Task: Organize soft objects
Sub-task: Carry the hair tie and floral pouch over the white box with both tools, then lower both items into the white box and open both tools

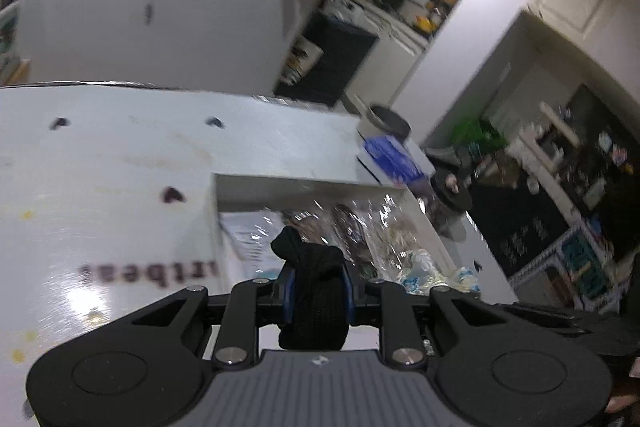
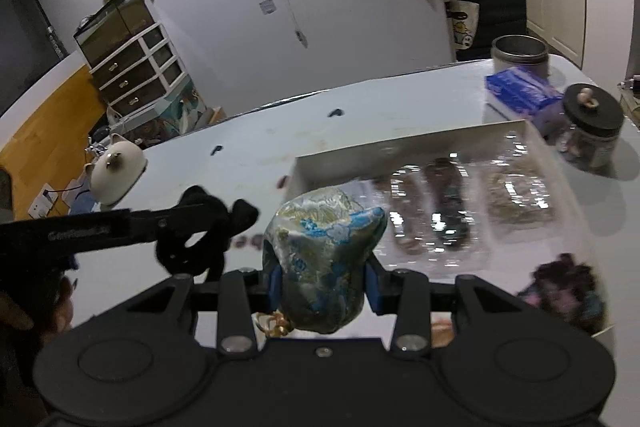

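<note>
Left wrist view: we find the left gripper point(image 1: 316, 297) with its blue-padded fingers point(image 1: 289, 287) pinching a bundled black sock point(image 1: 316, 291), held above the white counter point(image 1: 120, 163). Just beyond the sock lies a shallow white tray point(image 1: 214, 211) holding clear plastic packets point(image 1: 360, 227); the picture is blurred and we cannot tell their contents. At the far right of the counter stand a blue box point(image 1: 394, 159), a metal tin point(image 1: 386, 123) behind it, and a black-lidded jar point(image 1: 450, 187) to its right.

Right wrist view: we find the right gripper point(image 2: 324, 287) with its fingers point(image 2: 373, 285) closed on a soft pouch of blue, green and silver cloth point(image 2: 324, 259), a gold clasp hanging at its near end. The pouch is held above the near-left corner of the tray point(image 2: 400, 143). To the left, the left gripper point(image 2: 200, 223) enters from the side, carrying the black sock point(image 2: 196, 247) above the counter point(image 2: 260, 147), near the pouch but apart from it. In the tray, plastic packets point(image 2: 440, 219) lie side by side, and a dark purplish bundle point(image 2: 564, 283) sits at its near right. The blue box point(image 2: 520, 87), tin point(image 2: 520, 55) and jar point(image 2: 592, 127) stand at the far right. A white cat-shaped figure point(image 2: 116, 171) sits off the counter's left edge.
</note>
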Tool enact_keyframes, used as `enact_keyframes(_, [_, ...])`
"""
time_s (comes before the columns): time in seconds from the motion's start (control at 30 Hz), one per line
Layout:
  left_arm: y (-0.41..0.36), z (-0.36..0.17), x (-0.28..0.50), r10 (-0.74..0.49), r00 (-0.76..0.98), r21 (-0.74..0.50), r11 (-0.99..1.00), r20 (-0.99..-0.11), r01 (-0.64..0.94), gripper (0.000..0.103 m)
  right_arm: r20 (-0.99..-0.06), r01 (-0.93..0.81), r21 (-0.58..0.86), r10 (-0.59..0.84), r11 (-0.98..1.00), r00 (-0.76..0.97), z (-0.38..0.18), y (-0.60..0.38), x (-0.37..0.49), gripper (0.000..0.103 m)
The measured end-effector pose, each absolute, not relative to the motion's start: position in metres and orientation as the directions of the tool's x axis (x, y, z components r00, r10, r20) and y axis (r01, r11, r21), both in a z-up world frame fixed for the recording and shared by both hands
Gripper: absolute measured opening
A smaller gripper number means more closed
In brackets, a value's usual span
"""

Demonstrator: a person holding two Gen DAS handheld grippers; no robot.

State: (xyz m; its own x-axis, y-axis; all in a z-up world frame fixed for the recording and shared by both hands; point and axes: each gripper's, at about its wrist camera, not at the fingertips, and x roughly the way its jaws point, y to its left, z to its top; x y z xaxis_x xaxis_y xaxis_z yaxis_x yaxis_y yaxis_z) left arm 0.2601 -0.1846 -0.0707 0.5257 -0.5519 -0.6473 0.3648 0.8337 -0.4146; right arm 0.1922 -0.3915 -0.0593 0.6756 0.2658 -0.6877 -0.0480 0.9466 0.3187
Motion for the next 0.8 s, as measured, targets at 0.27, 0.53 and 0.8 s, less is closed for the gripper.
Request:
enact_keyframes(0.27, [-0.24,-0.12,0.312,-0.54,0.355,-0.32,0.793,-0.764,0.517,0.024,-0.731,0.001,0.369,0.289,0.93,0.618,-0.083,-0.422,0.199,0.041])
enact_keyframes(0.53, [-0.246,-0.144,0.342,-0.482,0.266,-0.258,0.769,-0.835,0.585,0.056,-0.752,0.039,0.506,0.418,0.862,0.509,-0.122,-0.41,0.219,0.042])
enact_keyframes(0.8, [-0.228,-0.123,0.333,-0.518,0.325,-0.291,0.787,-0.791,0.545,0.081,-0.77,0.043,0.507,0.431,0.861,0.47,-0.131,-0.4,0.228,0.074])
